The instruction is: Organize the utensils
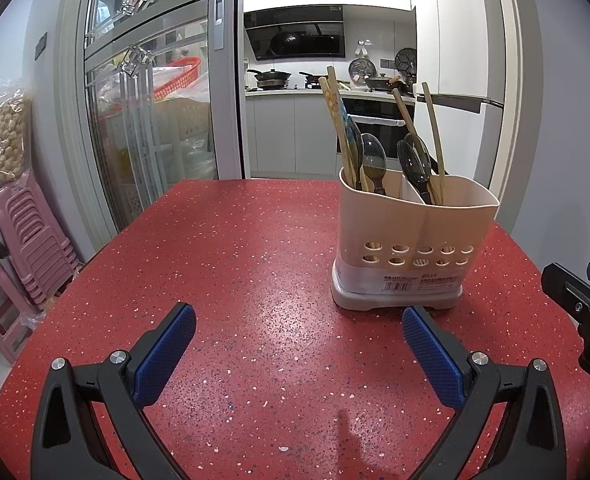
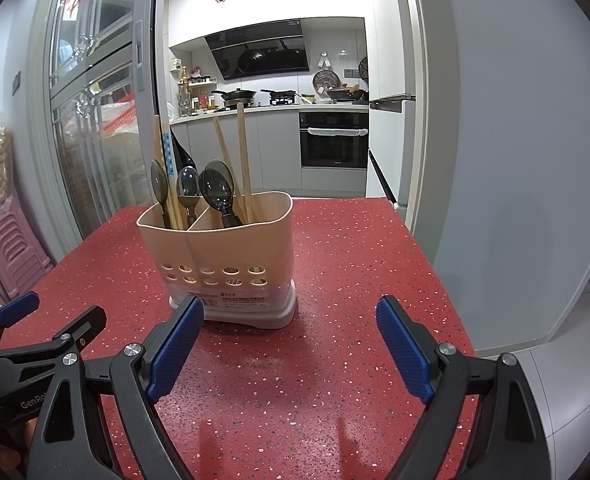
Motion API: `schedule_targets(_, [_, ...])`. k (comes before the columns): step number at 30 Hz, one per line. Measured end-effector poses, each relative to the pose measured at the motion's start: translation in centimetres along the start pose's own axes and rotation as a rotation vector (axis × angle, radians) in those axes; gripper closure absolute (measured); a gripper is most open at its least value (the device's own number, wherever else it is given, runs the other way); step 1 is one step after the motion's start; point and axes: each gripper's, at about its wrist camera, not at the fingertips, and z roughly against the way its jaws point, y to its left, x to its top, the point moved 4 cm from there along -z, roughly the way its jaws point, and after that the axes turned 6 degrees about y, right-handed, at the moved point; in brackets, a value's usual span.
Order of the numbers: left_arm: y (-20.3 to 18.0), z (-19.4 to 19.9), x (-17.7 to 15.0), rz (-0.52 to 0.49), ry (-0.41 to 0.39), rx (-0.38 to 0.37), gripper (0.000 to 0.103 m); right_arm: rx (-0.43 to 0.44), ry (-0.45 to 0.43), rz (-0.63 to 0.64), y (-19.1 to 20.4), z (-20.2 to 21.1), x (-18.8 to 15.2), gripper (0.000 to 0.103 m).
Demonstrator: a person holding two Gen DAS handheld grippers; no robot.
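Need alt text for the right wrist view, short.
A beige two-compartment utensil holder stands on a red speckled table, holding dark spoons and wooden chopsticks. The right gripper is open and empty in front of it; a kitchen lies beyond.

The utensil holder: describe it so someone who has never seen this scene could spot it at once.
Start at the red speckled table in front of the open kitchen doorway. The only thing standing on it is the utensil holder, a beige plastic caddy split into two compartments. It holds dark spoons and wooden chopsticks, with two rows of oval holes and a barcode label near its pale base.
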Motion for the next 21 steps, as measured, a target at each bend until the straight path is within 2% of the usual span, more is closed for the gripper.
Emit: schedule_targets(21, [0.10, -0.04, 0.00, 0.003, 0.003, -0.012, 0.000, 0.002, 0.000, -0.001, 0.04, 0.12, 0.00, 0.013])
